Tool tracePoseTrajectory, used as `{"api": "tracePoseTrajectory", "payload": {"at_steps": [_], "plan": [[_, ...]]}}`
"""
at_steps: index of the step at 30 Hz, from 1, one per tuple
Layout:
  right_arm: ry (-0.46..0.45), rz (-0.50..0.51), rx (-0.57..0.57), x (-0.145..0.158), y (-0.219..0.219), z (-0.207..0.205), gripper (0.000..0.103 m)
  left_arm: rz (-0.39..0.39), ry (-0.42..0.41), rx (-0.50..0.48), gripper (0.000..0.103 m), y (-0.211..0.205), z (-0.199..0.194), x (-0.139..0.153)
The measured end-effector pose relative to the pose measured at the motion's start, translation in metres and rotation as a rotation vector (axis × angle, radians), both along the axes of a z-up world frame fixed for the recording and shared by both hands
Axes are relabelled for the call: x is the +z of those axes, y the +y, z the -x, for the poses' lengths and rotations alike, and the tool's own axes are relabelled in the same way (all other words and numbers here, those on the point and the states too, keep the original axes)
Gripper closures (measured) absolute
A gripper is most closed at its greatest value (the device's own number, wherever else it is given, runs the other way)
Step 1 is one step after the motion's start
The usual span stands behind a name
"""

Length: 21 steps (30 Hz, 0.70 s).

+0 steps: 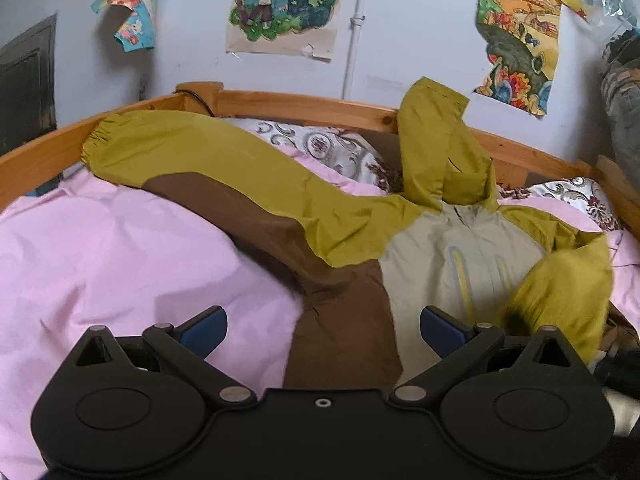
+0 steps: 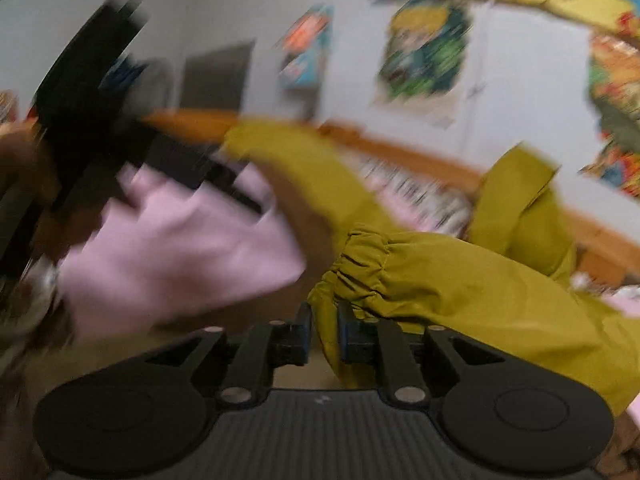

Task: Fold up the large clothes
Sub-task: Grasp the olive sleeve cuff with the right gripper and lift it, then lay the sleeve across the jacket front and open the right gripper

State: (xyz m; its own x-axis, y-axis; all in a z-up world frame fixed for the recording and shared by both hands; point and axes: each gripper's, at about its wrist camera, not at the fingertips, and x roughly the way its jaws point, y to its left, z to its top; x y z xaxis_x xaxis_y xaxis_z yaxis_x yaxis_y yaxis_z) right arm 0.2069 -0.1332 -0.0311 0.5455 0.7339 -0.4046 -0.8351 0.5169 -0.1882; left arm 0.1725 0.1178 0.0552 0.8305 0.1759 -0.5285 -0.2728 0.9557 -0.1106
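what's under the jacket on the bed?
The jacket lies on a pink sheet; a patterned pillow shows behind its far sleeve. Whatever is beneath the torso is covered. The right gripper pinches the other sleeve's cuff.

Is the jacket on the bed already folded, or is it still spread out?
Spread out, not folded. The jacket lies open on the pink sheet, one sleeve stretched out; the right tool pinches the other sleeve's cuff.

Jacket (image 1: 280, 200) olive, brown, beige; sheet (image 1: 120, 248) pink; bed frame (image 1: 304, 106) orange wood.
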Motion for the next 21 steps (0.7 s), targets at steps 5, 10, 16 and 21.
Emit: {"api": "tracePoseTrajectory", "payload": {"at_steps": [5, 10, 16, 21], "plan": [[0.027, -0.006, 0.003, -0.005, -0.042, 0.029, 0.032, 0.038, -0.015, -0.083, 0.001, -0.014, -0.009, -0.005], [0.087, -0.044, -0.184, 0.012, -0.111, 0.011, 0.011, 0.046, -0.014, -0.218, 0.001, -0.035, -0.028, -0.023], [0.288, -0.180, -0.526, 0.027, -0.190, -0.096, 0.011, 0.030, 0.149, -0.387, 0.005, -0.061, -0.071, -0.062], [0.453, -0.409, -0.810, 0.025, -0.231, -0.213, 0.029, 0.045, 0.195, -0.426, 0.027, -0.068, -0.092, -0.079]]}}
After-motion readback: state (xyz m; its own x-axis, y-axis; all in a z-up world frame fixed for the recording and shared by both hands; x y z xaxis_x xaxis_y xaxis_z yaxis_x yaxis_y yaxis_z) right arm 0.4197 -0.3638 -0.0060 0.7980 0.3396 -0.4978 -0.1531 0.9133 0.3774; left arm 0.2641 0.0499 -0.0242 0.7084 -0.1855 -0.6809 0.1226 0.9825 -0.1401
